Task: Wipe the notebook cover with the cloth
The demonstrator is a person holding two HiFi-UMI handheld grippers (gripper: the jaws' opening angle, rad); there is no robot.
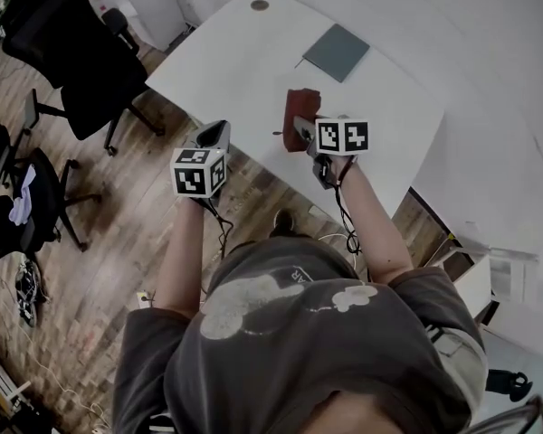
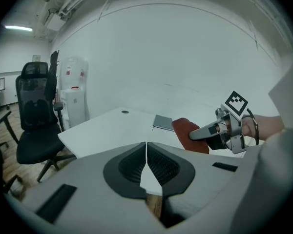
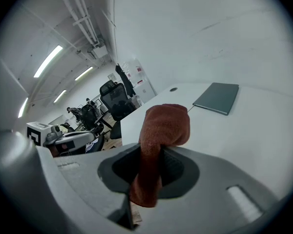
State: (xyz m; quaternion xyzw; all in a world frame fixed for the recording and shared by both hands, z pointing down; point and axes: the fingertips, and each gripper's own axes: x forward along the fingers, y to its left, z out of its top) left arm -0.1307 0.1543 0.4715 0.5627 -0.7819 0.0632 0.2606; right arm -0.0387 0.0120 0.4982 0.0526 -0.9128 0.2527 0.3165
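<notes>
Cloth (image 3: 161,126), rust-red, pinched between the jaws of the right gripper (image 1: 296,130), its bunched end poking past the tips, over the near part of the white table (image 1: 226,61). Notebook (image 1: 336,51), grey cover, lies flat farther in, well apart from cloth. Left gripper (image 2: 146,162): jaws pressed together, nothing between, just off table's near edge. Black office chair (image 1: 81,52) to the left.
</notes>
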